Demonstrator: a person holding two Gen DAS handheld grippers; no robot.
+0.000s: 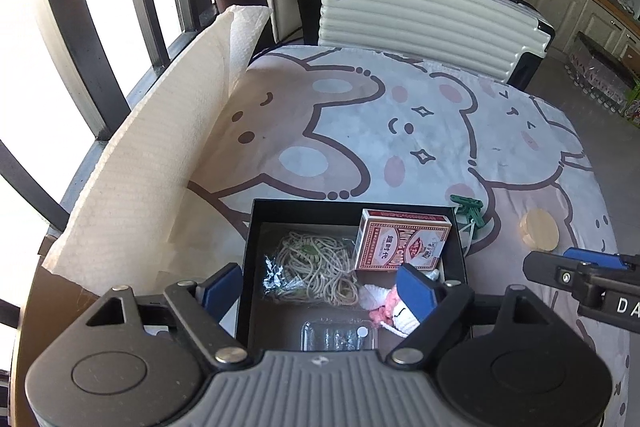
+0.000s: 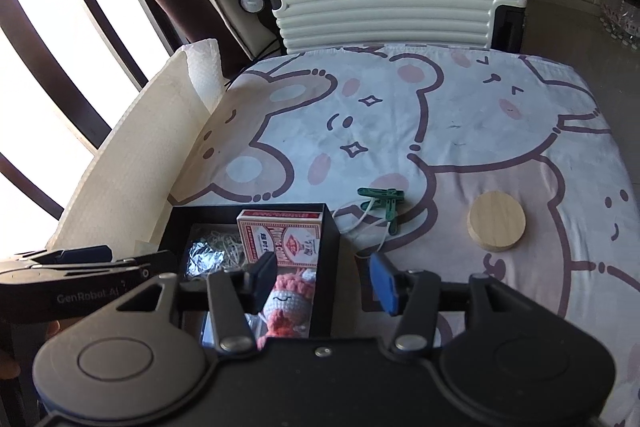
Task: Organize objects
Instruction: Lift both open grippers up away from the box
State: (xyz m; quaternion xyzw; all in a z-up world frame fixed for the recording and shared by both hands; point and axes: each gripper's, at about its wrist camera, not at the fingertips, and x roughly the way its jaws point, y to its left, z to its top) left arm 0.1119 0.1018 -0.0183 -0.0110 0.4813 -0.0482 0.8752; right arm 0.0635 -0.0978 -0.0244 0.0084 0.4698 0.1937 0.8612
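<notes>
Insp. notes, both my grippers over the near-left part of the table, which is covered w/ a cartoon-bear cloth (image 2: 400, 131).

Left gripper (image 1: 320, 287): jaws spread wide, nothing between the pads; it hangs over the black box (image 1: 256, 227). Right gripper (image 2: 324, 277): jaws part-open, empty, straddling the box's right wall.

Box contents: playing-card pack (image 1: 400, 241) at far-right corner, bundle of rubber bands (image 1: 320, 267) at left, crumpled foil wrapper (image 2: 200, 259), crochet doll (image 2: 286, 303) near right, clear plastic blister case (image 1: 338, 335) at near edge.

Still out on the cloth, so my judgement is they're pending: green clothes pegs (image 2: 384, 205) w/ a white cord, just beside the box's far-right corner; round wooden lid (image 2: 496, 221) well apart, toward the right edge.

Handling, est. only:
- Pegs: light, stiff plastic, springy. Cord is limp and may trail or snag on the box wall. Take across the peg bodies, not the cord.
- Wooden lid: rigid, smooth, low profile, lying flat. Jaws must open past its width and pinch the rim on opposite sides; the soft cloth may bunch under the tips.

A white foam sheet (image 1: 132, 187) stands along the table's left edge; a ribbed suitcase (image 2: 384, 11) sits beyond the far edge.
</notes>
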